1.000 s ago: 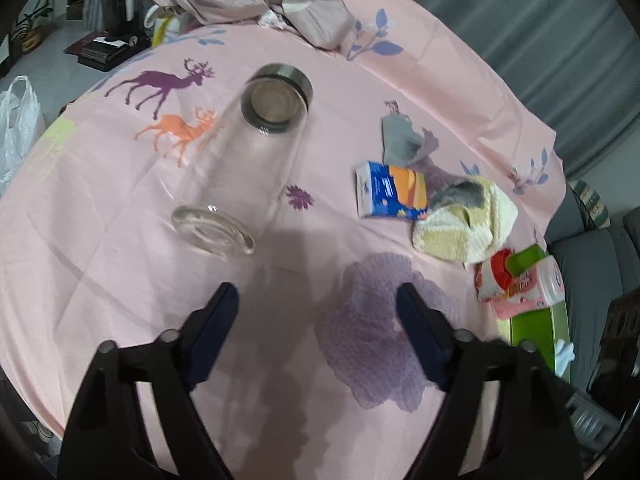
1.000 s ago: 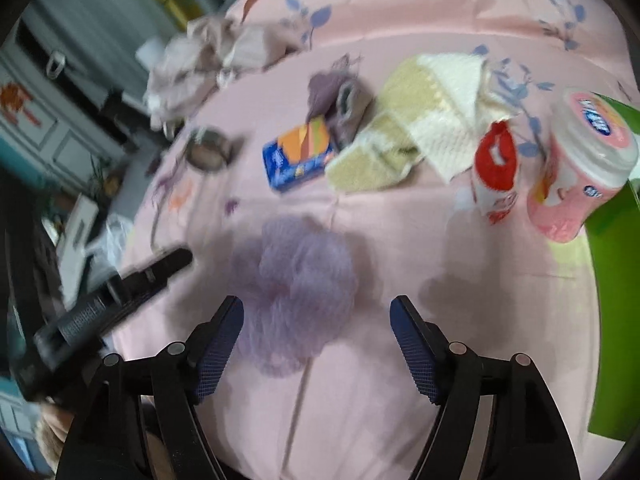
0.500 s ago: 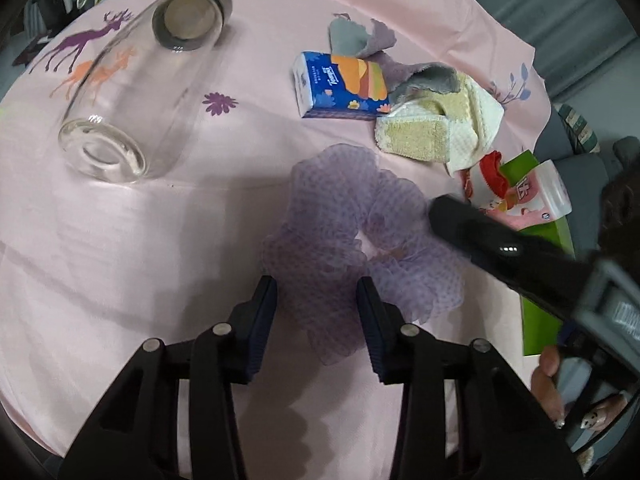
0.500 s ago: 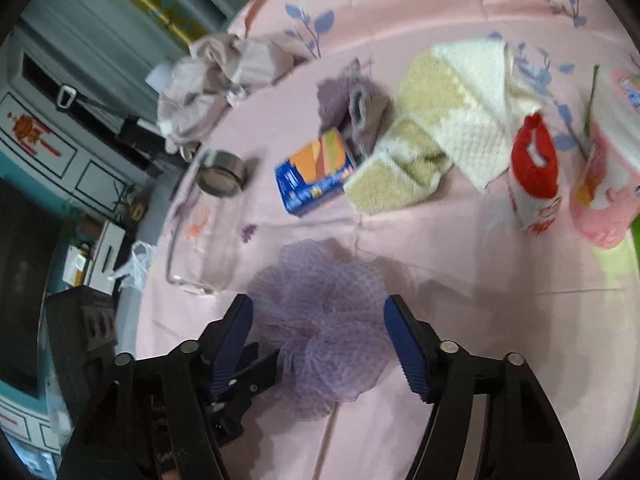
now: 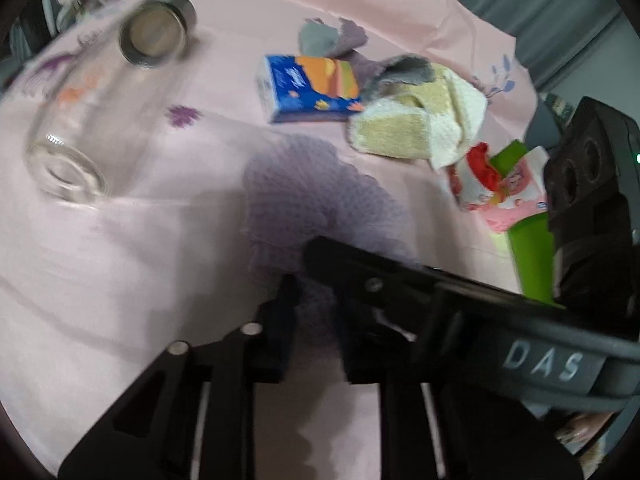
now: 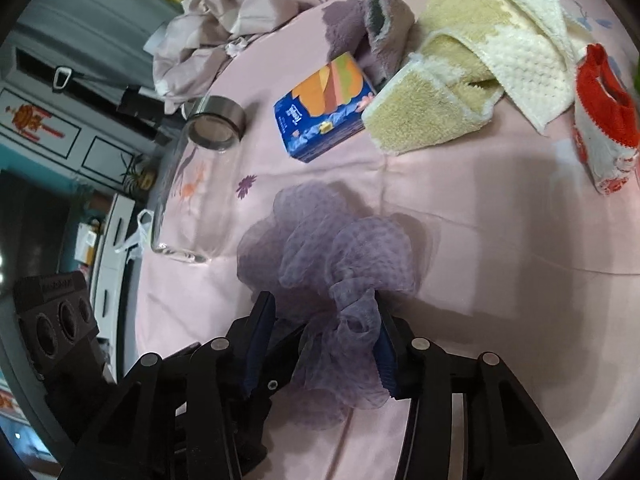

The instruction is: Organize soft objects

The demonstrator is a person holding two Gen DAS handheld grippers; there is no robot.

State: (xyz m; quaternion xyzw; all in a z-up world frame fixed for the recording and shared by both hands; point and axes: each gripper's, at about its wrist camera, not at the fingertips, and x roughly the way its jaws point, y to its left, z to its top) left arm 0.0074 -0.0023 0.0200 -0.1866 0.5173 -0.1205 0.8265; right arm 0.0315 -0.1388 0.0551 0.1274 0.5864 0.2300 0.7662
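A purple mesh bath pouf (image 6: 332, 248) lies on the pink cloth; it also shows in the left wrist view (image 5: 304, 196). My left gripper (image 5: 316, 312) is shut on its near edge. My right gripper (image 6: 324, 332) has its jaws around the same near part of the pouf, closed in on the mesh beside the left gripper's fingers (image 6: 288, 344). A yellow and white towel (image 6: 472, 76), a grey-purple fuzzy cloth (image 6: 376, 32) and a red and white cloth pouch (image 6: 604, 128) lie further back.
A clear glass jar (image 6: 200, 176) with a metal lid lies on its side at the left. A blue and orange tissue pack (image 6: 324, 108) sits behind the pouf. A pink tub (image 5: 516, 200) and a green box (image 5: 532, 260) are at the right. Crumpled beige fabric (image 6: 216, 36) lies at the far edge.
Both grippers have moved in onto the pouf. The left jaws have closed on its near edge, and the right jaws have narrowed around it. The pouf's near part is bunched up.
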